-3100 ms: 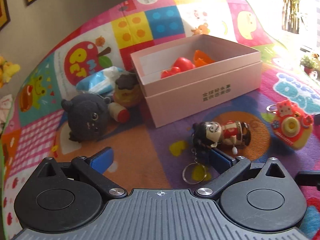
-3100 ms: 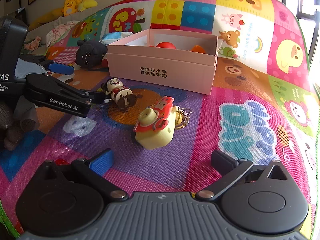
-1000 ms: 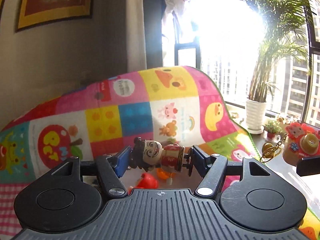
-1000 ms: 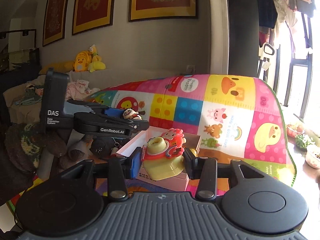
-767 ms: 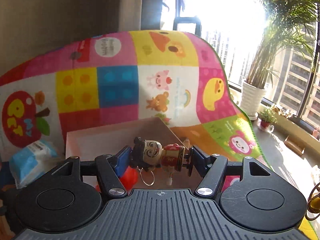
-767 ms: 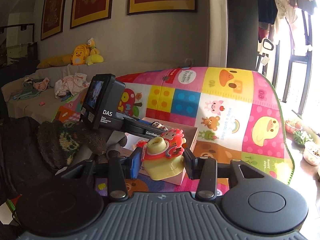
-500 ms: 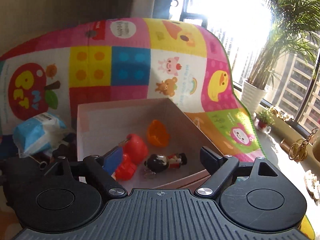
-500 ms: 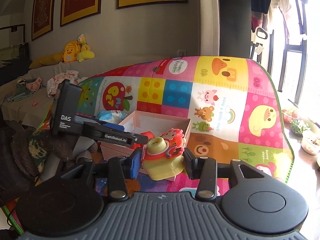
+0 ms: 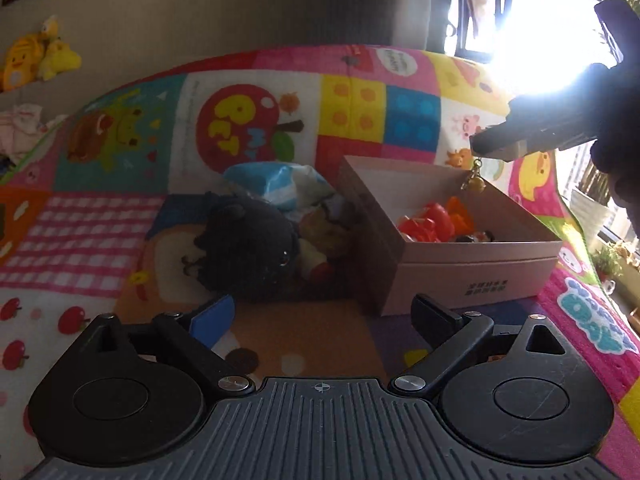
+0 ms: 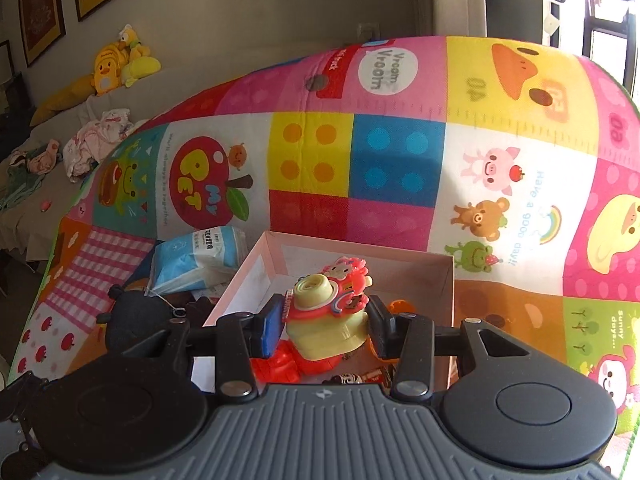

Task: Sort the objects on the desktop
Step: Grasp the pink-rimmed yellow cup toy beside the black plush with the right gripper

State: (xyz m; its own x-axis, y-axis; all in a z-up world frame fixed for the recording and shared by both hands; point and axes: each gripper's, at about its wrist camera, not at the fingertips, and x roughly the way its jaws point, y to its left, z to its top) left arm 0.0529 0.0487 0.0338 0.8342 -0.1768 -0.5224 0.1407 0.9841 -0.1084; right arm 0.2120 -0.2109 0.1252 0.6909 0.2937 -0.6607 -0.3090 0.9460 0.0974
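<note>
Toy camera held over the pink box.

The right gripper [image 10: 324, 330] pinches the toy camera [image 10: 328, 316] between its fingers [image 10: 270, 330], low in the middle of its view, over the open pink box [image 10: 442, 280]. The left gripper [image 9: 322, 316] has nothing between its fingers [image 9: 212, 314], which are spreading wide, at the bottom of its view. Red and orange toys [image 9: 434, 220] lie in the box with what may be a small doll [image 9: 474, 237]. A black plush [image 9: 248, 248] sits left of the box on the colourful mat [image 9: 352, 100].

The right tool [image 10: 325, 326] grips a yellow toy camera [image 10: 326, 318] above the open pink box [image 10: 446, 280].
</note>
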